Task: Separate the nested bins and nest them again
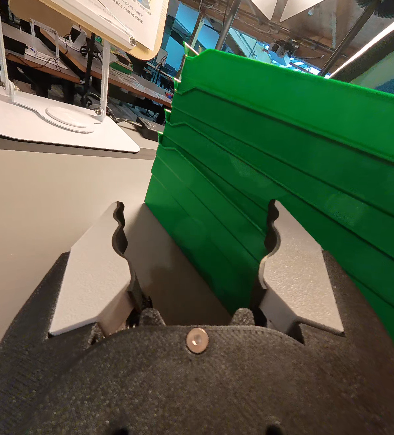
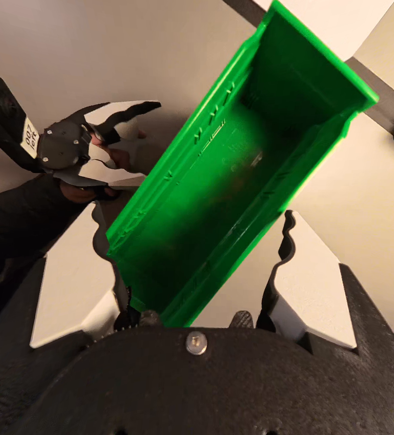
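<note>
The stack of nested green bins (image 1: 285,153) stands on the pale grey table (image 1: 50,211), rising at a lean in the left wrist view, the stepped rims layered one over another; in the right wrist view the top bin's hollow (image 2: 226,188) faces the camera, its long axis running from lower left, near the gripper body, up to the upper right, where the far end wall sits highest in the frame; the left gripper (image 1: 194,209) is spread wide and holds nothing, its right finger (image 1: 292,259) close against the stack's side wall, though whether they touch I cannot tell; the right gripper (image 2: 193,216) also gapes wide, its fingers straddling the near end of the bin without clamping it; a white stand (image 1: 57,127) sits on the table beyond, well apart from the bins.
</note>
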